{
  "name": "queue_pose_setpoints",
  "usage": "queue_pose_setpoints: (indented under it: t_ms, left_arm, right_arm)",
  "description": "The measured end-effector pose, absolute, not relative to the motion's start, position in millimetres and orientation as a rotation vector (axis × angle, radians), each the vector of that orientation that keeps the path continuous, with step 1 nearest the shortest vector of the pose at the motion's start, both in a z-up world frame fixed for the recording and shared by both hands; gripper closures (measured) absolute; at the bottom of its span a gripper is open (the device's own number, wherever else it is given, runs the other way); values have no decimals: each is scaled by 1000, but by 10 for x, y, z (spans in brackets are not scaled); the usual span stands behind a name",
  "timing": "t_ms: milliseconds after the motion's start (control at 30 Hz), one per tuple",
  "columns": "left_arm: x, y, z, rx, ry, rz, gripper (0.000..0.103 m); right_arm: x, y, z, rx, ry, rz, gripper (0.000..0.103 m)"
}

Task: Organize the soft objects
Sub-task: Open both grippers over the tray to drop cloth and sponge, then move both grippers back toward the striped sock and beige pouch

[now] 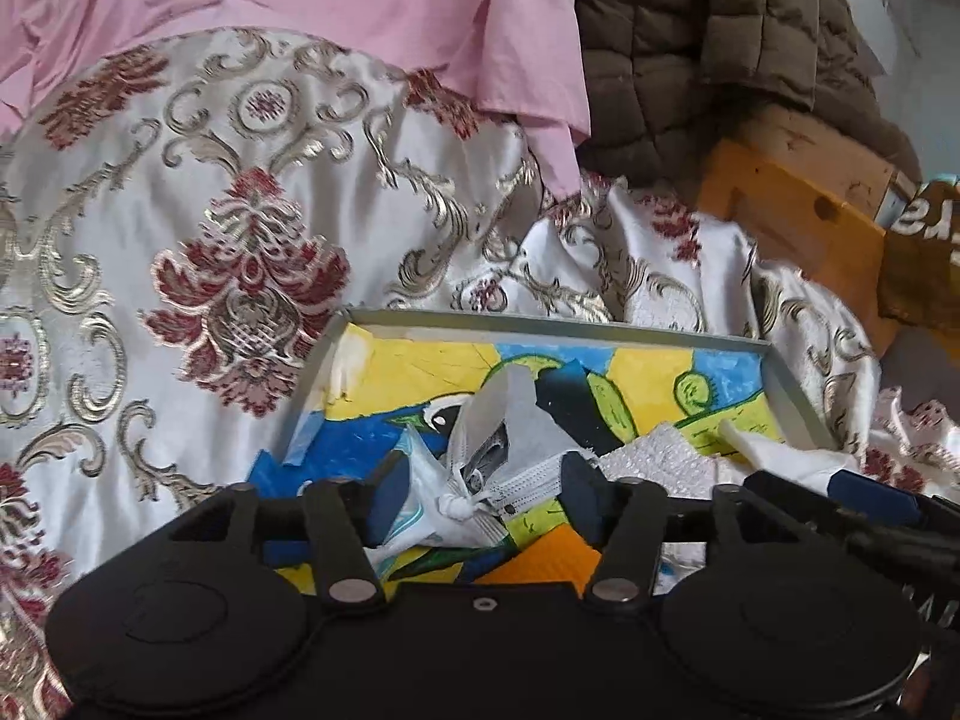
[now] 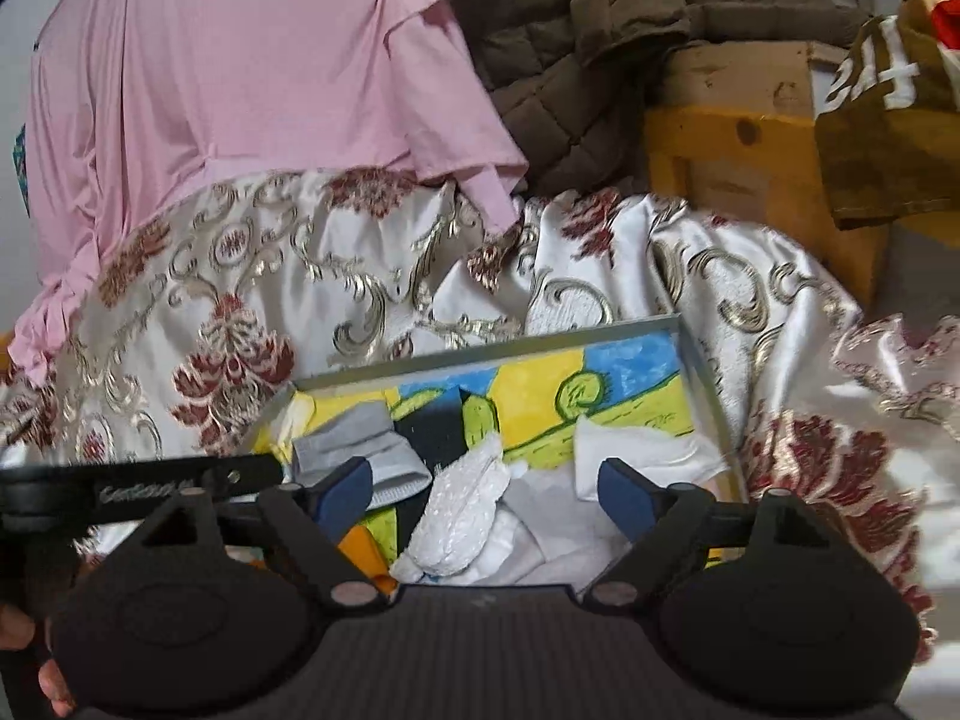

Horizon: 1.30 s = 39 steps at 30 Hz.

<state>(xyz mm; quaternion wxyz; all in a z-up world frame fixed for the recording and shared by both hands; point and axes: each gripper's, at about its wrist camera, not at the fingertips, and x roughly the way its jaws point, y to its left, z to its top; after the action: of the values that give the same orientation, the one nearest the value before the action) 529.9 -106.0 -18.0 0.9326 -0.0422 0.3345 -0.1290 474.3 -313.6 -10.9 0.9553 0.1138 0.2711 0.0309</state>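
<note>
White face mask (image 1: pixel 480 492) between parted left hand-held gripper (image 1: pixel 480 495) pads, over tray (image 1: pixel 540 324).

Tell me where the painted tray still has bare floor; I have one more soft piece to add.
Free: the tray's far right corner, between the back rim and the folded white cloth, and a strip along the far rim. Crowded: the near half, with face masks, white foam wrap and both grippers.

Both grippers (image 1: pixel 480 501) (image 2: pixel 483 495) apparently open, side by side.
</note>
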Motion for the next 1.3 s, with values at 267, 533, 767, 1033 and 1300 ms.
queue_pose_setpoints:
  t_ms: [267, 533, 767, 1033, 1300]
  left_arm:
    - [4755, -876, 205, -111, 606, -241, 22]
    - [4049, -715, 587, -112, 494, -203, 14]
    - [3433, -568, 798, -147, 420, -170, 9]
    - [2727, -469, 911, -155, 335, -133, 3]
    - [2090, -355, 766, -175, 332, -132, 3]
  right_arm:
    - [4337, -3141, 310, 220, 460, 76, 6]
    - [3715, -3084, 714, 162, 349, 75, 1]
    - [3159, -3079, 907, 165, 299, 74, 0]
    - [2546, -3026, 927, 161, 284, 77, 0]
    - [1977, -2983, 804, 146, 298, 74, 0]
